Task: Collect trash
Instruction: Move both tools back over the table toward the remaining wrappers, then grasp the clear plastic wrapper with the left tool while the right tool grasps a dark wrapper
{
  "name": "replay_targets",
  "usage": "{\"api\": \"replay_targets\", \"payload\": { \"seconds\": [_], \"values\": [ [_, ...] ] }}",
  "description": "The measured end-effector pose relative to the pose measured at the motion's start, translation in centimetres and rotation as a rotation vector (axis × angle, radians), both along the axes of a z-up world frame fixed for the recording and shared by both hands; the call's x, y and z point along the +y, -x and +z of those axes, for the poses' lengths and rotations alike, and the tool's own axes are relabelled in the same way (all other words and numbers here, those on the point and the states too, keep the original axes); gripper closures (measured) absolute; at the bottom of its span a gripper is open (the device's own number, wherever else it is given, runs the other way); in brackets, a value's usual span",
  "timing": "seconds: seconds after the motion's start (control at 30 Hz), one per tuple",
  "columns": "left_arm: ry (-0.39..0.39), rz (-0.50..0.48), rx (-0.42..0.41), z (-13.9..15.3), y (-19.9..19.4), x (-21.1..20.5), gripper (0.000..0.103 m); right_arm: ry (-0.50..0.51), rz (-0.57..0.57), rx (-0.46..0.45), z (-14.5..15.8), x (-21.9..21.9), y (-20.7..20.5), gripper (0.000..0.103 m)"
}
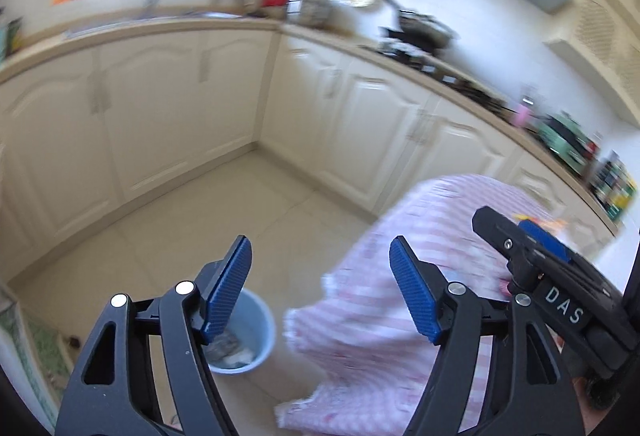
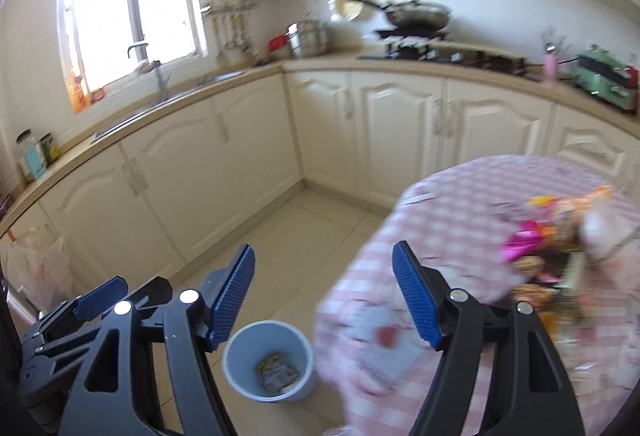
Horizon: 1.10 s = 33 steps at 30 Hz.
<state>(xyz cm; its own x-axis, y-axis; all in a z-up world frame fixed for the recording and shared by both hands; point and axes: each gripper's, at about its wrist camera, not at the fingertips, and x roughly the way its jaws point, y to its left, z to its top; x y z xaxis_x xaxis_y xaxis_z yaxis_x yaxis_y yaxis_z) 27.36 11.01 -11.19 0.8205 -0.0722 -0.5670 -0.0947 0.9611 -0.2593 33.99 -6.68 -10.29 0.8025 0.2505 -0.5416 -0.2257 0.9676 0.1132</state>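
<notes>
Along the far walls, cream cabinets point(image 2: 248, 156) run under a beige countertop point(image 2: 400, 65). Nearer, right of centre: table in pink checked cloth point(image 2: 460, 204), colourful wrappers point(image 2: 548, 260) lying on its top. Pale blue bin point(image 2: 268, 364) on floor tiles just beside table edge, crumpled trash point(image 2: 276, 374) inside. Left gripper point(image 1: 320, 288): jaws spread wide, nothing between them. Right gripper point(image 2: 324, 292): likewise spread, nothing held.

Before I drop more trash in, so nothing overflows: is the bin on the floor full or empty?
Neither: the bin stands upright with only a few crumpled scraps at the bottom, its inner wall mostly bare.
</notes>
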Motion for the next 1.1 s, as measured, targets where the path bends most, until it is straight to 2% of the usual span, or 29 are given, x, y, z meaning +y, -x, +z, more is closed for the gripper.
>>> {"api": "replay_targets", "payload": {
  "seconds": [0.2,0.3,0.4,0.57,0.73,0.8,0.9,0.97,1.1],
  "values": [
    [-0.006,-0.233,-0.008,1.0,1.2,-9.4,0.033,0.025,-0.192,-0.055,2.1,-10.2,4.3,0.032],
    [-0.031,-0.325,-0.007,1.0,1.7,-14.0,0.031,0.024,-0.289,-0.056,2.0,-15.1,6.3,0.031],
    [-0.035,-0.396,0.028,0.2,1.4,-17.9,0.031,0.007,-0.358,-0.042,1.1,-19.4,8.0,0.031],
    [-0.051,-0.434,0.079,-1.5,1.4,-21.3,0.031,-0.034,-0.418,0.010,-1.2,-24.7,9.2,0.031],
    [-0.066,-0.425,0.132,-3.3,0.0,-23.4,0.031,-0.081,-0.430,0.047,-2.8,-26.3,9.6,0.031],
    [-0.071,-0.419,0.139,-3.6,-0.3,-23.7,0.036,-0.090,-0.430,0.061,-3.4,-26.6,9.5,0.031],
    [-0.069,-0.433,0.156,-3.8,-0.7,-24.2,0.050,-0.109,-0.427,0.079,-3.9,-26.9,9.3,0.031],
    [-0.065,-0.456,0.168,-4.0,-1.0,-24.6,0.065,-0.119,-0.425,0.089,-4.0,-27.0,8.8,0.031],
    [-0.056,-0.480,0.155,-3.9,-0.6,-24.4,0.070,-0.127,-0.413,0.090,-4.0,-26.4,8.8,0.031]
  ]
}}
